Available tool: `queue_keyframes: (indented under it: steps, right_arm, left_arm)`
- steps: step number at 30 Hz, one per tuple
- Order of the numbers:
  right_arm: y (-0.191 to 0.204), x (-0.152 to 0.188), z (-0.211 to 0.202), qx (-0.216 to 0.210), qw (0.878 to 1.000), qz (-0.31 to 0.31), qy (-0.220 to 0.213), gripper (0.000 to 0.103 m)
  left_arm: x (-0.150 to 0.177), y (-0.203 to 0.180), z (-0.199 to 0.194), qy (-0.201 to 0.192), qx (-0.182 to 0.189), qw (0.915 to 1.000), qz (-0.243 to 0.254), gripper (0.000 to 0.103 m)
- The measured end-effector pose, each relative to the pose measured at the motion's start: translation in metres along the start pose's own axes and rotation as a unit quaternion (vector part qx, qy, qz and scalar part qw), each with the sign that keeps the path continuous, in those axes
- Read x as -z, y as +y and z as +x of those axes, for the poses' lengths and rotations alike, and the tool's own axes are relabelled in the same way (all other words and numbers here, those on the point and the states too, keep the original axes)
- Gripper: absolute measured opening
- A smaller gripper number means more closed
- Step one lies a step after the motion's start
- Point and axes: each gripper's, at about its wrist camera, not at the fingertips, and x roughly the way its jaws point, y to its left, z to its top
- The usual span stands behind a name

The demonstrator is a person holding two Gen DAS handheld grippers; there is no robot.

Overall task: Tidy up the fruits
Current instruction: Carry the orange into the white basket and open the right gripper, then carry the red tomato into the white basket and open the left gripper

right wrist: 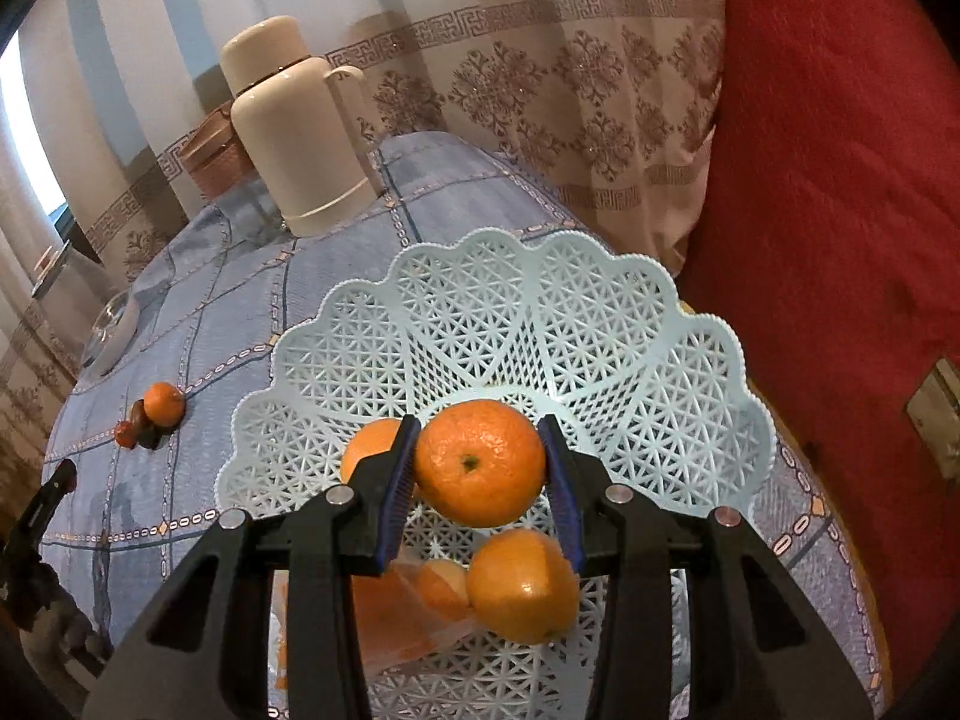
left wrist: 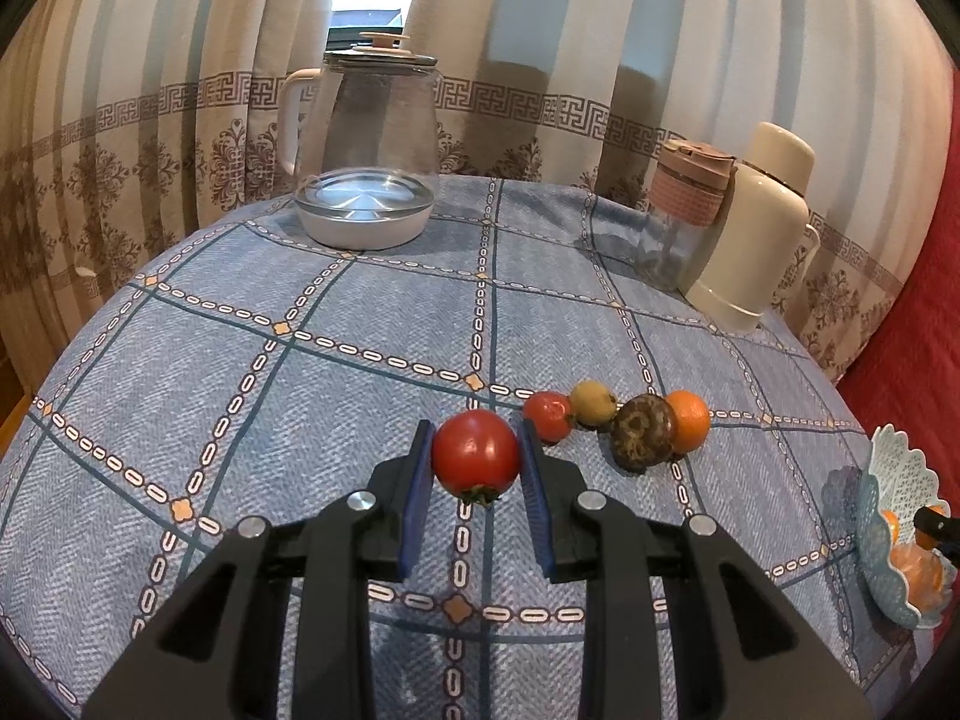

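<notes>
The left gripper [left wrist: 476,459] is clamped on a red tomato [left wrist: 476,453], smooth and shiny, with its dry green stem end turned downward, held above the blue checked tablecloth [left wrist: 270,372]. The right gripper [right wrist: 480,468] is closed on an orange mandarin [right wrist: 480,462] with a small green stem spot facing the camera, held over the light blue lattice basket [right wrist: 600,324]. Just behind the tomato four fruits lie in a short row on the cloth: a smaller red fruit [left wrist: 547,414], a yellow-green one [left wrist: 592,401], a dark brown wrinkled one [left wrist: 643,432] and one orange [left wrist: 689,420]. Inside the basket, the right wrist view shows at least three more oranges, one [right wrist: 522,585] lying below the held mandarin. Only the left view shows the glass kettle [left wrist: 369,138] on its base; there the basket appears only at the right edge. The cream thermos [right wrist: 300,138] stands at the far edge in both views.
</notes>
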Motion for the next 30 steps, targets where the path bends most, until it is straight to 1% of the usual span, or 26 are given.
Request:
queue_keyframes:
  steps: [1,2,4,11,16,19,27,30]
  right_arm:
    - [-0.001,0.0,0.0,0.001,1.0,0.002,-0.001,0.042]
    - [-0.001,0.0,-0.001,0.002,1.0,0.004,-0.003,0.047]
    - [-0.004,-0.001,-0.004,0.001,1.0,0.013,-0.008,0.059]
    - [-0.006,0.001,-0.021,-0.001,0.999,0.015,-0.029,0.058]
    - [-0.008,0.003,-0.037,0.0,0.999,0.009,-0.053,0.059]
    - [-0.01,0.003,-0.045,-0.005,0.998,0.002,-0.062,0.059]
    - [0.003,0.014,-0.051,-0.046,0.997,-0.038,-0.048,0.059]
    - [0.01,0.02,-0.049,-0.065,0.996,-0.055,-0.034,0.059]
  left_arm:
    - [0.0,0.0,0.0,0.0,0.0,1.0,0.0,0.028]
    - [0.0,0.0,0.0,0.0,0.0,1.0,0.0,0.028]
    - [0.0,-0.001,0.0,0.0,-0.001,1.0,0.002,0.028]
    - [0.001,-0.006,-0.001,-0.003,0.003,0.9999,0.012,0.028]
    - [0.003,-0.012,-0.003,0.001,0.015,0.9997,0.019,0.028]
    - [0.002,-0.017,-0.005,0.004,0.029,0.9993,0.021,0.028]
    - [0.0,-0.04,-0.017,0.001,0.055,0.9978,0.036,0.028]
    - [0.0,-0.052,-0.023,0.001,0.068,0.9968,0.042,0.028]
